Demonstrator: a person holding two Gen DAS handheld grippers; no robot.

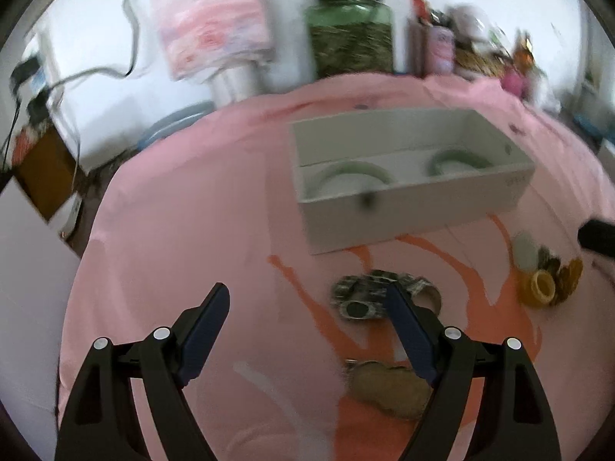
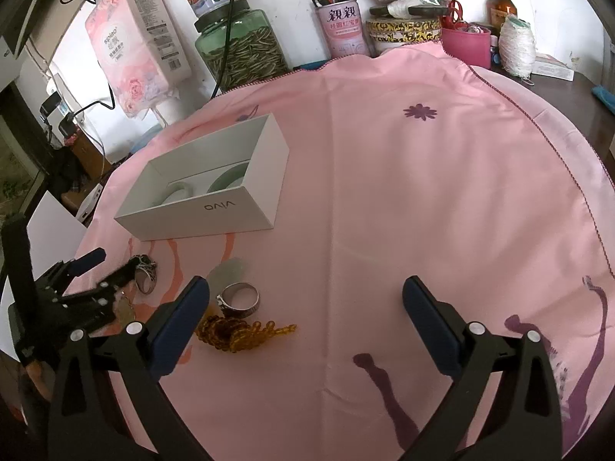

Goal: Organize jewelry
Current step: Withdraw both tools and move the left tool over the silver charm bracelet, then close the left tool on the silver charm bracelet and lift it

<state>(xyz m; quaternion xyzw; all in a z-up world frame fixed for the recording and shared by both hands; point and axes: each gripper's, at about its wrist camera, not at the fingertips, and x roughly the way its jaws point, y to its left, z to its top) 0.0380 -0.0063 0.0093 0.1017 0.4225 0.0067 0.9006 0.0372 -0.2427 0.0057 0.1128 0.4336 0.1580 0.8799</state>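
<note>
Jewelry box [image 2: 215, 188] near cloth [image 2: 384, 192] left edge; right half apparently bare.

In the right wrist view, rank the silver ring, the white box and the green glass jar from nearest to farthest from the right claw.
From the right claw, which is open:
1. Silver ring, on the pink cloth just by the claw's left finger.
2. White box, farther up on the left, with pale green bangles inside.
3. Green glass jar, at the back by the wall, beyond the cloth.

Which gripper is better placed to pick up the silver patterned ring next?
Left. The left gripper is open just over the silver patterned ring; the right gripper sits over bare cloth.
</note>
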